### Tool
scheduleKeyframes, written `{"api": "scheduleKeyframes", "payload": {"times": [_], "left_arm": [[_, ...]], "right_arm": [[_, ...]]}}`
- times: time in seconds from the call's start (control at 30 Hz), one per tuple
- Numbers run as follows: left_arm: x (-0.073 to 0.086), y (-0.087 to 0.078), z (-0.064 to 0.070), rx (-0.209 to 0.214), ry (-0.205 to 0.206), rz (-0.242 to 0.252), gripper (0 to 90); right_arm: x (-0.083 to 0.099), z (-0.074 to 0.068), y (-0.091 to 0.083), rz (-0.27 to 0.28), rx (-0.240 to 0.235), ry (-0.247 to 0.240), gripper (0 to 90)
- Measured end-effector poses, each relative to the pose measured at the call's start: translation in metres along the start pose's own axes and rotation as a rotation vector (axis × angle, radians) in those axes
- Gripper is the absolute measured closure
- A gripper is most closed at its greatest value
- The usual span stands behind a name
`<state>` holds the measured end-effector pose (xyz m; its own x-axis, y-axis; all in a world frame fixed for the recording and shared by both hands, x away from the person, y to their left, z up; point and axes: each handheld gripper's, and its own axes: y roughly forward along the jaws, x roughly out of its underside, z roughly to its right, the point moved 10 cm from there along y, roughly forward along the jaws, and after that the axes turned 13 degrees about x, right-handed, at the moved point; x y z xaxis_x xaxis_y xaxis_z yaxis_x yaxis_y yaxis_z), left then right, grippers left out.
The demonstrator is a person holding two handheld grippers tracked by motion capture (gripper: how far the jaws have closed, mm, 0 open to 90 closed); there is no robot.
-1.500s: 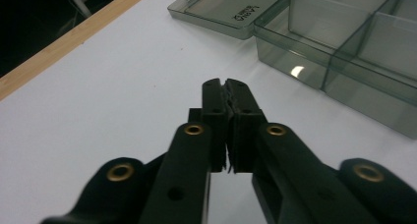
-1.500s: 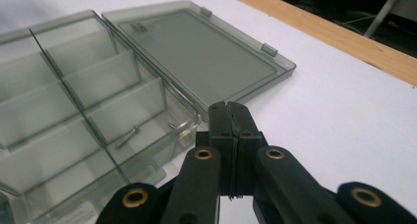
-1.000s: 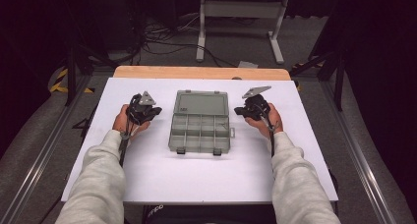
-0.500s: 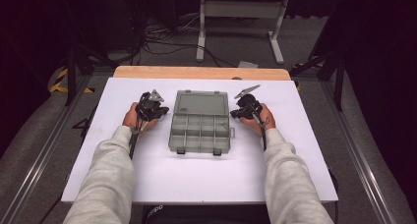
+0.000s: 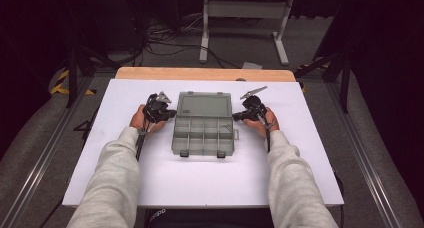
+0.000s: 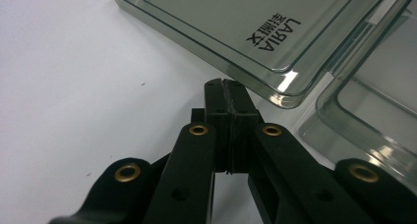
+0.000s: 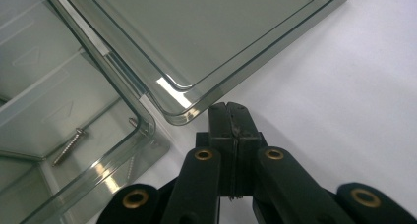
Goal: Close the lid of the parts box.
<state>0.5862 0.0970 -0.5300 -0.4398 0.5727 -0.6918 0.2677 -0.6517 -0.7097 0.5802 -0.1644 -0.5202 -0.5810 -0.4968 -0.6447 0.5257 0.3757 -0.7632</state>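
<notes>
The white table (image 5: pixel 210 173) bears the open grey compartment box (image 5: pixel 202 135) at its middle, lid (image 5: pixel 204 104) lying flat behind the tray. You have brought both hands inward since a second ago: your left gripper (image 5: pixel 167 114) and right gripper (image 5: pixel 237 115) now sit just beside the lid's near corners, jaws pressed together on nothing. A screw (image 7: pixel 69 146) lies in one compartment.

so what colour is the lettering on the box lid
Black, printed on the smoky grey see-through lid; the left gripper view shows it best.
</notes>
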Motion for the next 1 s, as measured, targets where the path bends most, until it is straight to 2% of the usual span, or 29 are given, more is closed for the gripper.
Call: {"api": "scheduleKeyframes", "payload": {"times": [0.33, 0.6, 0.67, 1.0], "left_arm": [[-0.001, 0.001, -0.001, 0.032, -0.035, 0.022, 90.0], [-0.003, 0.003, -0.004, 0.035, -0.053, 0.067, 90.0], [-0.003, 0.003, -0.006, 0.027, -0.047, 0.066, 90.0], [-0.006, 0.004, -0.008, 0.027, -0.050, 0.088, 90.0]], "right_arm": [[-0.003, 0.002, 0.004, 0.022, -0.024, 0.047, 90.0], [-0.008, 0.001, 0.008, 0.061, -0.002, 0.031, 88.9], [-0.010, 0.002, 0.009, 0.071, 0.001, 0.034, 87.9], [-0.016, 0.005, 0.012, 0.103, -0.009, 0.030, 90.0]]}}
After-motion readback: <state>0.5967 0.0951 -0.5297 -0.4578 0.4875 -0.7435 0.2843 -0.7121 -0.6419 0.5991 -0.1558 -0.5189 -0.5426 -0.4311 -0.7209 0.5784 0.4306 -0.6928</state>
